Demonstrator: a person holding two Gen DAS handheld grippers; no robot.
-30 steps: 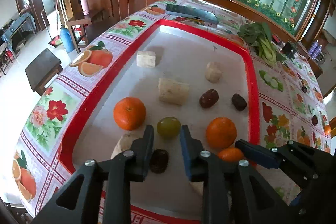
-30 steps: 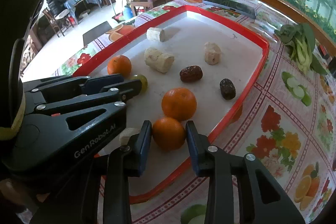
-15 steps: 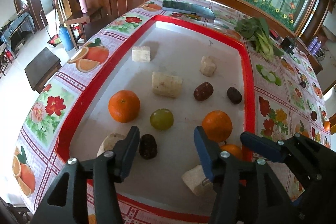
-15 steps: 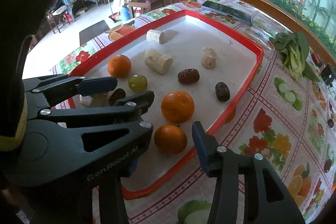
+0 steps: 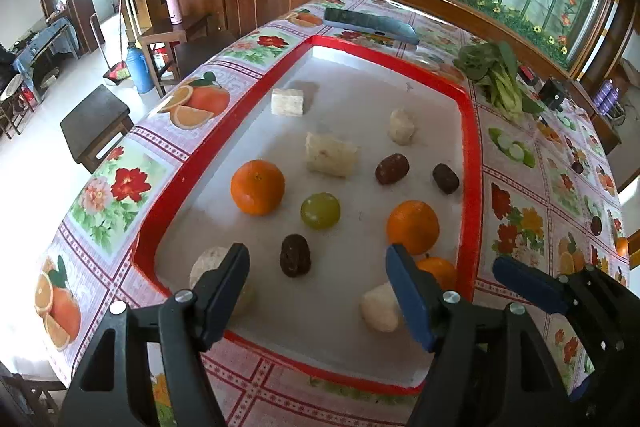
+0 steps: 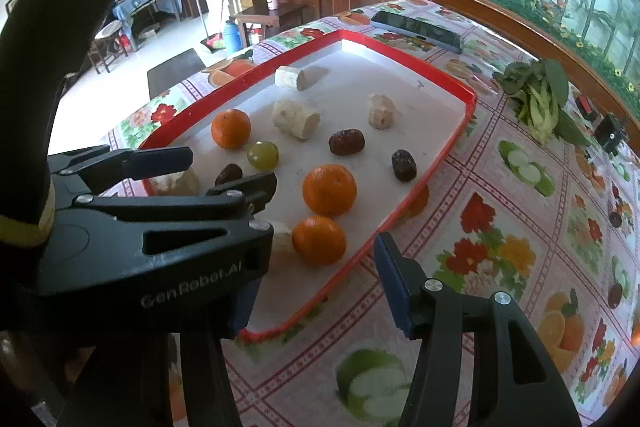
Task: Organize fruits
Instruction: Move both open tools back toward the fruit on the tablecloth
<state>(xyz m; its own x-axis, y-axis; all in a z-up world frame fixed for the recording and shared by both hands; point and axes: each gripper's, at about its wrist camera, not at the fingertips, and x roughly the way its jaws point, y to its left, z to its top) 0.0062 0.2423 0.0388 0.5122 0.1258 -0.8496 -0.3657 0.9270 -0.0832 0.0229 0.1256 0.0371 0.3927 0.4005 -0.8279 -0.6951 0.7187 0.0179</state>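
- The red tray [image 5: 474, 163] is filling the middle of the left wrist view, sitting on the flowery tablecloth [image 5: 120, 187].
- Three oranges are lying in the tray: one orange [image 5: 257, 187] at middle left, one [image 5: 413, 227] at right, and the small orange [image 6: 319, 239] near the tray's bottom edge in the right wrist view.
- Pale chunks [image 5: 331, 154], a green grape [image 5: 320, 211] and dark dates are lying between them.
- The left gripper [image 5: 316, 273] is hanging at the bottom of its view. Its fingers are moving apart, and nothing is being squeezed.
- The near date [image 5: 295, 255] is sitting just above the gap between those fingers, a bit left of its middle. Its long side is running up and down the picture, in line with the fingers.
- The right gripper [image 6: 320, 291] is opening too. The small orange is lying just above its gap, not pinched. The left gripper's black body is covering its left finger.
- I think the left hand is closer to the date and the grape, and the right hand is closer to the small orange.
- A phone [image 5: 370, 25] and leafy greens [image 5: 496, 75] are lying outside the tray, at the top.
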